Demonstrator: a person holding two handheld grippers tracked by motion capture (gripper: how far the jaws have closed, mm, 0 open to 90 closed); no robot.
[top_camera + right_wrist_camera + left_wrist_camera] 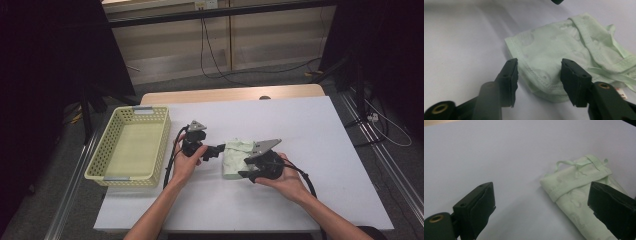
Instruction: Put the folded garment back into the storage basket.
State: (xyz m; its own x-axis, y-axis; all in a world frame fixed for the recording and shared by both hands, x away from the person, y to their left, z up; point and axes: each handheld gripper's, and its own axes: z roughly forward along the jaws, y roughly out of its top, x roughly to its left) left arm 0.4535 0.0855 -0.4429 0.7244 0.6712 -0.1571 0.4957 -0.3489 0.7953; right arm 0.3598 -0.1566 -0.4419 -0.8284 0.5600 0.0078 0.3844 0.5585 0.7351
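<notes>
folded pale green cloth [236,159] lies flat on the white table [310,150], sandwiched between the two claws. left claw [216,151] sits just off the cloth's left edge in the high view, released, jaws wide apart, nothing between them. in the left claw's own view the cloth [579,195] lies ahead and off to the right, its hem and a thin loop strap at the far end; the right-hand jaw overlaps the cloth's near part, the left-hand jaw is over bare table, well apart from the fabric. right claw [248,170] is at the cloth's near right corner in the high view, held in the right hand [287,180]. in its own view the cloth [559,55] lies straight ahead, folded corner and stitched hem sitting in the gap between the jaws; the jaws stand about half apart, pads not pressing the fabric, so not grasping. can't tell if the jaw tips touch the cloth. yellow basket [102,150] is well off beyond the left claw, away from the cloth.
</notes>
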